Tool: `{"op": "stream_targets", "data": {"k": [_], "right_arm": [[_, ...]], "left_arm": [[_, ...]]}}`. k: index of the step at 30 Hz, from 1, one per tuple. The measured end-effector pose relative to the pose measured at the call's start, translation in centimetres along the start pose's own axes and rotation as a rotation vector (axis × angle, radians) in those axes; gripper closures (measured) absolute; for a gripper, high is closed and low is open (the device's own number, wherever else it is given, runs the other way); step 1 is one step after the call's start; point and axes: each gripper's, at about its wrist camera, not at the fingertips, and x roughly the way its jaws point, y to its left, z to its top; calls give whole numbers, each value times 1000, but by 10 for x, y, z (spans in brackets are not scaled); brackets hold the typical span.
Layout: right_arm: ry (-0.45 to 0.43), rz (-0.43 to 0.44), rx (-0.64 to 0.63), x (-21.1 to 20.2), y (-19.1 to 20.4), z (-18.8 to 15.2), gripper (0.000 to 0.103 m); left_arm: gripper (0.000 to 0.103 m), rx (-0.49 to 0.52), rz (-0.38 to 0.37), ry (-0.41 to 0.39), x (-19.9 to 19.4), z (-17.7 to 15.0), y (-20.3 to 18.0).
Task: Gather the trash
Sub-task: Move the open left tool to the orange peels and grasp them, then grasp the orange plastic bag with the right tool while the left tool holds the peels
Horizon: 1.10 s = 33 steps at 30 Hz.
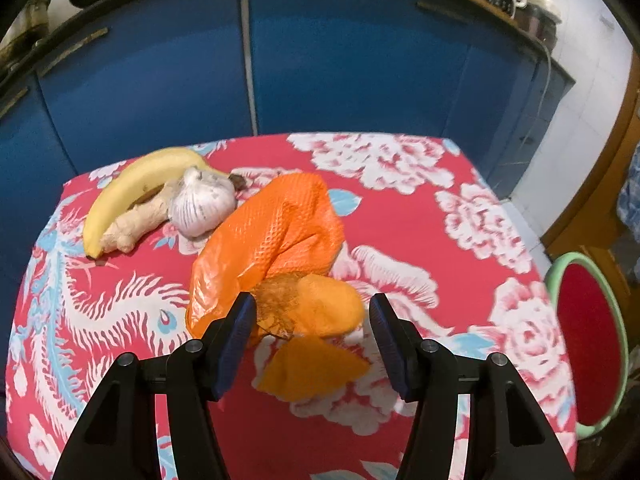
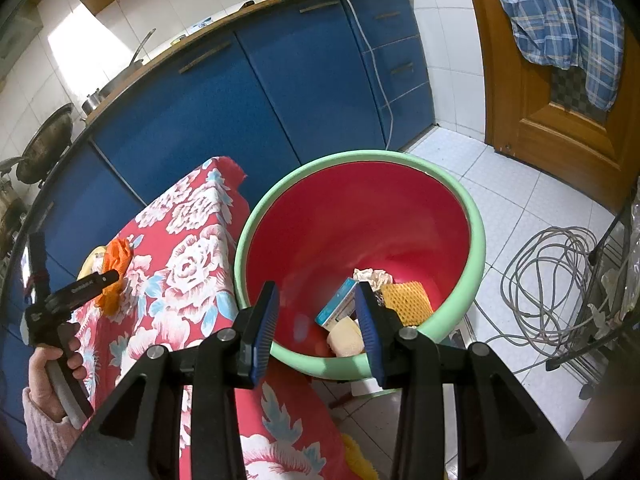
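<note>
An orange plastic bag [image 1: 276,240] lies crumpled on the red flowered tablecloth [image 1: 420,216], with orange peel pieces [image 1: 316,344] at its near end. My left gripper [image 1: 310,340] is open, its jaws on either side of the peel, just above the cloth. My right gripper [image 2: 316,324] is open and empty over the red bin with a green rim [image 2: 360,216]. The bin holds a small box [image 2: 338,306], crumpled paper [image 2: 372,276], yellow foam netting [image 2: 406,300] and a pale lump [image 2: 346,338]. The bag also shows in the right wrist view [image 2: 114,276].
A banana [image 1: 132,188], a ginger root [image 1: 136,220] and a garlic bulb [image 1: 202,202] lie at the table's far left. Blue cabinets [image 1: 320,60] stand behind. The bin's rim shows at the table's right [image 1: 560,264]. Coiled cable [image 2: 548,280] lies on the tiled floor.
</note>
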Motion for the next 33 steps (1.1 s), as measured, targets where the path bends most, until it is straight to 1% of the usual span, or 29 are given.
{"op": "stream_targets", "data": {"k": [3,6,7,8,9,11,13,14,16,22,27,33], "right_arm": [[1,0,-1,0,1,0,61],[1,1,-4,0,2,-1,61],[2,1,-5,0,2,-1,61],[2,1,-7,0,3,-1,61],[2,2,-9,0,4,-1,61],[1,4,-12,0,6,-2,61],[1,6,-16,-1,9,-2,61],[1,7,-19,-2,11,-2,61],[0,10,-27,-3,15,-2,61],[-1,28,-61,-6,35,-2,61],[2,52,-87,-6,55,-3,61],[19,86,-124,-1,88,-6,61]], "left_arm": [[42,2,3,20,7,-5,0],[43,6,6,17,10,-9,1],[46,6,6,14,9,-9,1],[55,5,12,10,8,-9,1],[60,3,12,8,7,-9,2],[74,-8,7,8,5,-8,6],[80,-26,-26,12,2,-7,12],[82,-33,-42,13,1,-6,15],[83,-46,-68,11,-5,-7,19],[83,-62,-103,5,-22,-15,31],[83,-78,-103,-8,-38,-19,48],[83,-110,-57,-35,-54,-17,81]]}}
